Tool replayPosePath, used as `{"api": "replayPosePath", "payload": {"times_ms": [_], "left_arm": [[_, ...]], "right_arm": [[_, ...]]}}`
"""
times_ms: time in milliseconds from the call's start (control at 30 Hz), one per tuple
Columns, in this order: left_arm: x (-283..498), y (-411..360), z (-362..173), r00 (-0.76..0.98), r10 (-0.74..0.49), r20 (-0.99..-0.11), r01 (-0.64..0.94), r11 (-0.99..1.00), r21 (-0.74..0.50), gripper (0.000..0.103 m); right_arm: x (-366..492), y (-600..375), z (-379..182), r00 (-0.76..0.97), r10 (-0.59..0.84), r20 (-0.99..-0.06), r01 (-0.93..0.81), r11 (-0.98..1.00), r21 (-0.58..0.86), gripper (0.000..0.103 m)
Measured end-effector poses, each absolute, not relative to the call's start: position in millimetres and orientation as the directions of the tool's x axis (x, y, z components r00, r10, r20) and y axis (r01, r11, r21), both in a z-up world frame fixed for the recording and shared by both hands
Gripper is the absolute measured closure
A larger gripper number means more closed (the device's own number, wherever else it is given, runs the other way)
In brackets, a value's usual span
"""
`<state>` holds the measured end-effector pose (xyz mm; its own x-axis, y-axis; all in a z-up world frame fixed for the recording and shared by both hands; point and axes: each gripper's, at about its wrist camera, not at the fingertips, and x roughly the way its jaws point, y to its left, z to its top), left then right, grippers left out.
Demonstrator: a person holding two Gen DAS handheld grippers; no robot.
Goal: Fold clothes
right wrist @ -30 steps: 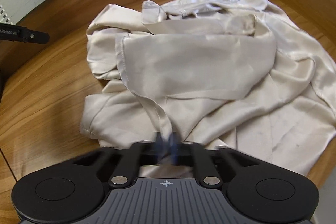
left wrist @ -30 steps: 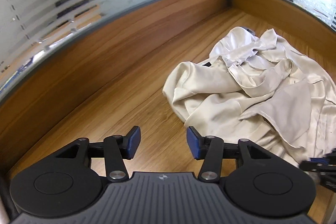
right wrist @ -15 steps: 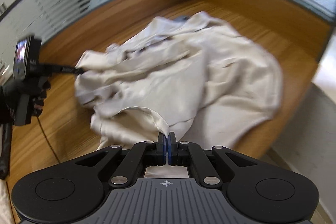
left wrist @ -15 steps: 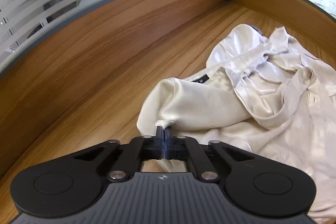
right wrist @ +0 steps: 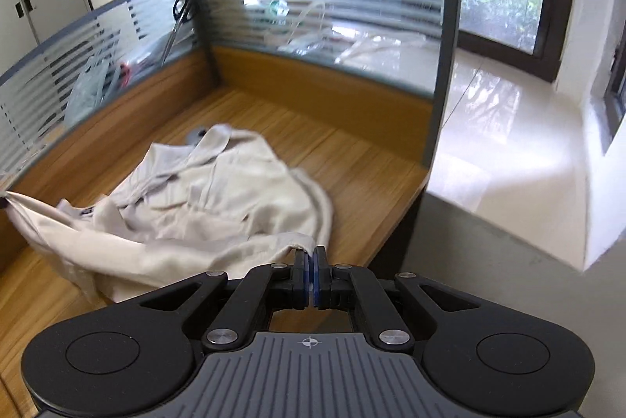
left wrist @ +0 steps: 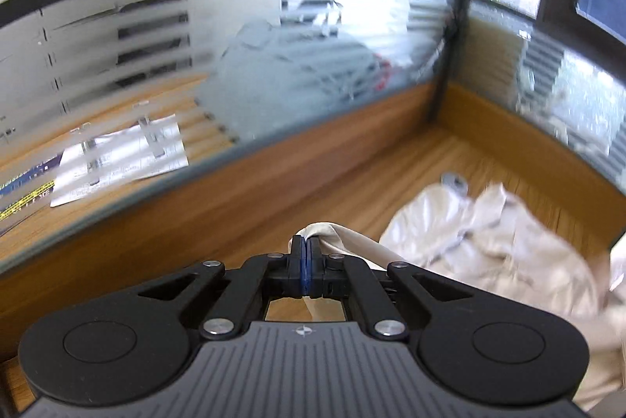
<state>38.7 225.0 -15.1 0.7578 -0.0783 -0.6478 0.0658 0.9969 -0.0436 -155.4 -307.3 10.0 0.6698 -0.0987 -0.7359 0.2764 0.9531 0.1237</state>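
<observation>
A cream satin garment (right wrist: 219, 199) lies crumpled on the wooden desk (right wrist: 352, 167), partly lifted at its near edge. My right gripper (right wrist: 311, 263) is shut on a hem corner of the cloth near the desk's front right edge. In the left wrist view the same garment (left wrist: 508, 249) bunches at the lower right, and my left gripper (left wrist: 306, 249) is shut on another fold of it, raised above the desk. The stretch of fabric between both grips hangs taut toward the left in the right wrist view. A dark label (right wrist: 87, 211) shows on the cloth.
Frosted glass partitions (left wrist: 274, 65) with wood lower panels wall the desk at the back and right. A small grey object (left wrist: 454, 180) lies on the desk behind the garment. Scissors (right wrist: 178, 22) hang at the partition corner. The desk's right edge (right wrist: 403, 222) drops to a tiled floor.
Both grippers have risen and pulled back with the cloth, lifting its near edge off the desk. The left gripper, open a second ago, closed on a fold and stays shut.
</observation>
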Motion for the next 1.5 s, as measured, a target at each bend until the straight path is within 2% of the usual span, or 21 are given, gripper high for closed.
{"api": "replayPosePath", "payload": {"times_ms": [133, 300, 367, 400, 433, 533, 600, 800, 1067, 1233, 1500], "left_arm": [[66, 211, -17, 0.760, -0.044, -0.648, 0.054, 0.999, -0.004, 0.103], [103, 180, -45, 0.743, -0.021, -0.669, 0.100, 0.992, 0.080, 0.101], [109, 170, -56, 0.726, -0.018, -0.688, 0.118, 0.988, 0.098, 0.089], [112, 166, -61, 0.717, -0.017, -0.697, 0.127, 0.986, 0.107, 0.086], [116, 161, -66, 0.708, -0.015, -0.706, 0.137, 0.984, 0.116, 0.082], [108, 149, -72, 0.681, -0.066, -0.729, 0.192, 0.977, 0.091, 0.080], [96, 138, -78, 0.665, -0.087, -0.742, 0.231, 0.968, 0.094, 0.077], [53, 107, -99, 0.589, -0.138, -0.796, 0.322, 0.944, 0.074, 0.072], [21, 94, -125, 0.545, -0.116, -0.831, 0.340, 0.936, 0.093, 0.068], [2, 87, -140, 0.518, -0.097, -0.850, 0.347, 0.932, 0.105, 0.061], [-2, 86, -140, 0.514, -0.067, -0.855, 0.333, 0.934, 0.127, 0.060]], "right_arm": [[-129, -307, -4, 0.654, -0.097, -0.750, 0.245, 0.965, 0.089, 0.099], [-90, -308, -41, 0.609, -0.109, -0.786, 0.229, 0.972, 0.043, 0.098], [-78, -308, -59, 0.584, -0.120, -0.803, 0.243, 0.969, 0.032, 0.096], [-73, -310, -68, 0.567, -0.128, -0.814, 0.254, 0.967, 0.025, 0.087], [-70, -312, -75, 0.551, -0.136, -0.824, 0.263, 0.965, 0.017, 0.084], [-69, -318, -87, 0.522, -0.144, -0.840, 0.285, 0.958, 0.013, 0.082], [-75, -323, -91, 0.514, -0.138, -0.847, 0.301, 0.953, 0.027, 0.075], [-93, -326, -95, 0.521, -0.054, -0.852, 0.288, 0.951, 0.116, 0.074], [-100, -284, -95, 0.557, 0.138, -0.819, 0.026, 0.983, 0.183, 0.074], [-96, -244, -109, 0.519, 0.219, -0.826, -0.167, 0.974, 0.153, 0.073], [-86, -203, -139, 0.454, 0.217, -0.865, -0.354, 0.934, 0.049, 0.074]]}}
